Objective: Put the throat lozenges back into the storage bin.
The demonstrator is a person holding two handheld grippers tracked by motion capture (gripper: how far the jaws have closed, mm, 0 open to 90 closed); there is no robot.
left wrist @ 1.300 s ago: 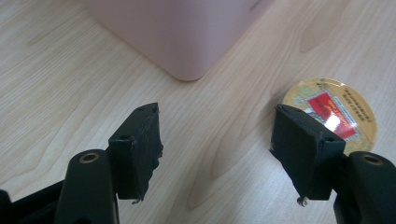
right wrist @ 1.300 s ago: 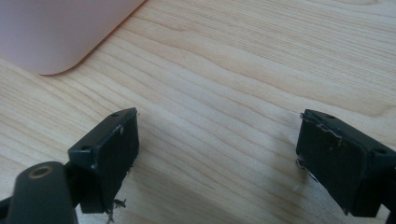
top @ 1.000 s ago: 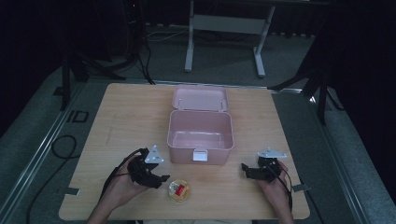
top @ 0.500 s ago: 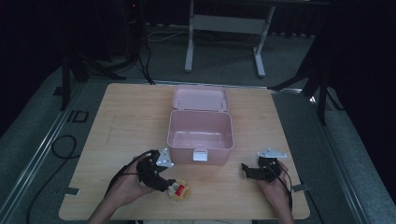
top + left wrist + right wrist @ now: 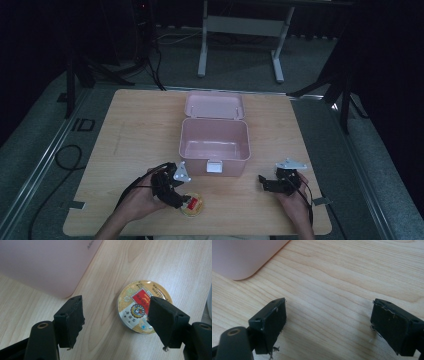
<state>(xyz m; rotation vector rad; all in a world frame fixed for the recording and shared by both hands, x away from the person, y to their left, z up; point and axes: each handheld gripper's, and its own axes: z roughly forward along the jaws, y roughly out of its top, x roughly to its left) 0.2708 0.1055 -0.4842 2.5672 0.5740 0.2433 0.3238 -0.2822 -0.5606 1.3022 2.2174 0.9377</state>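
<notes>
A round tin (image 5: 193, 204) with a gold and red label (image 5: 140, 305) lies flat on the wooden table near its front edge. My left gripper (image 5: 181, 199) points down at it from the left. Its jaws have just been opening. In the left gripper view the left gripper (image 5: 116, 315) stands open: the tin lies between the jaws, the right jaw's pad (image 5: 163, 323) hangs over the tin's right edge, and the left one is well off it. My right gripper (image 5: 262, 181) rests at the front right. In the right gripper view it (image 5: 332, 315) stands open over bare wood.
An open pink box (image 5: 214, 157) stands mid-table, empty, with its lid (image 5: 215, 106) laid back and a white latch facing me. Its wall (image 5: 42, 265) stands just behind the tin, and a corner (image 5: 239, 257) shows ahead of the right gripper. A cable (image 5: 127, 192) trails from the left gripper.
My left gripper has edged to the right, closer over the tin. The right hand and its gripper have stayed where they were.
</notes>
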